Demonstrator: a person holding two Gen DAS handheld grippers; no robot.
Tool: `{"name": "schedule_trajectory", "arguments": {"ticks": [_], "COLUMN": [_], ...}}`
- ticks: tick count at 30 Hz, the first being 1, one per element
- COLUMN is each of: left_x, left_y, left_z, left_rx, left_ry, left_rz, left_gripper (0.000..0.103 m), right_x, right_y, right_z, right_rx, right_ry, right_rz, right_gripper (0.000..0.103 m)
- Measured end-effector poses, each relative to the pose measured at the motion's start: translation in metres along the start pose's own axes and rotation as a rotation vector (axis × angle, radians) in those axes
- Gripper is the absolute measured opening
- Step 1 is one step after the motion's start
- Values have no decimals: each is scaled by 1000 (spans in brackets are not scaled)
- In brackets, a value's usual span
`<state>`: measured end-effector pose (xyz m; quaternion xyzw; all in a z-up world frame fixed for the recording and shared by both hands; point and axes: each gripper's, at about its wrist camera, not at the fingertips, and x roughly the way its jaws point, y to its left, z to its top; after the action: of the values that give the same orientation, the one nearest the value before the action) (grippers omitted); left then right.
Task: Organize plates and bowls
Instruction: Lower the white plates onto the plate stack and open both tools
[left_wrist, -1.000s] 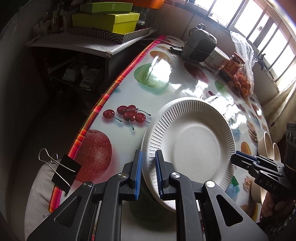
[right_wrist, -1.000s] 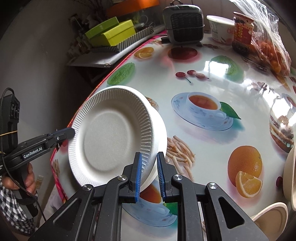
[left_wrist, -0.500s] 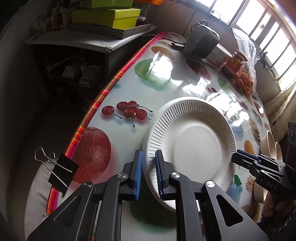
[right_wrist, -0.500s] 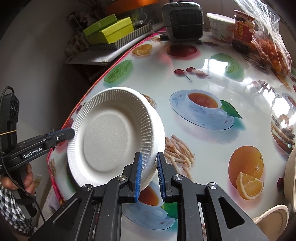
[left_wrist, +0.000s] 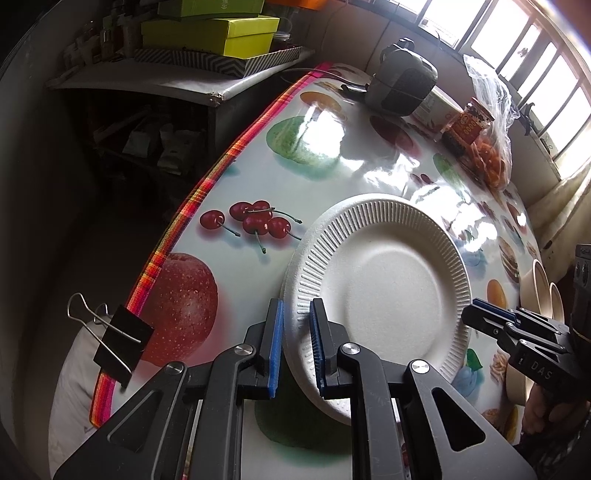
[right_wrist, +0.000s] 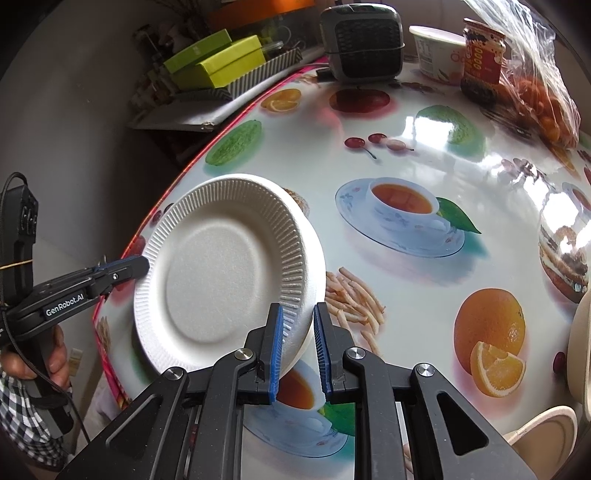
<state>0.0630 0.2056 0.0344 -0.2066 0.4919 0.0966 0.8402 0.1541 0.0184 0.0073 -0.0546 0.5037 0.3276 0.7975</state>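
Observation:
A white ribbed paper plate (left_wrist: 384, 291) hangs tilted just above the fruit-print table, and a second rim shows under its left edge. My left gripper (left_wrist: 297, 306) is shut on the plate's near-left rim. From the right wrist view, my right gripper (right_wrist: 298, 310) is shut on the opposite rim of the same plate (right_wrist: 218, 273). Each gripper shows in the other's view: the right gripper (left_wrist: 476, 314) at the plate's right edge, the left gripper (right_wrist: 136, 266) at its left edge. Beige bowls (left_wrist: 539, 288) stand on edge at the far right; one more beige bowl (right_wrist: 546, 432) lies low right.
At the table's far end stand a grey heater (right_wrist: 362, 40), a white tub (right_wrist: 439, 51), a jar (right_wrist: 484, 55) and a bag of oranges (right_wrist: 546, 96). A binder clip (left_wrist: 118, 343) grips the table's (left_wrist: 314, 158) left edge. Green boxes (left_wrist: 210, 33) sit on a side shelf.

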Motion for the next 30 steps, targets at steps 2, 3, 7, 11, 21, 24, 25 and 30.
{"name": "schedule_trajectory", "arguments": {"ticks": [2, 3, 7, 11, 21, 24, 25, 30], "left_x": [0, 0, 0, 0, -2, -5, -6, -15], "left_y": [0, 0, -1, -1, -1, -1, -1, -6], "left_z": [0, 0, 0, 0, -1, -1, -2, 0], "left_rx": [1, 1, 3, 5, 0, 0, 3, 21], "left_ry": [1, 2, 3, 4, -6, -11, -16, -45], "left_rz": [0, -1, 1, 5, 10, 10, 14, 29], "left_gripper": [15, 15, 16, 17, 32, 34, 34, 37], "right_x": [0, 0, 0, 0, -4, -7, -8, -18], "right_y": [0, -1, -1, -2, -2, -1, -1, -1], "right_z": [0, 0, 0, -1, -3, -4, -4, -7], "right_rx": [0, 0, 1, 3, 12, 15, 16, 19], "right_ry": [0, 0, 2, 1, -11, -19, -24, -58], "right_rz": [-1, -2, -4, -4, -10, -9, -12, -16], "right_gripper": [17, 17, 22, 26, 29, 30, 30, 33]}}
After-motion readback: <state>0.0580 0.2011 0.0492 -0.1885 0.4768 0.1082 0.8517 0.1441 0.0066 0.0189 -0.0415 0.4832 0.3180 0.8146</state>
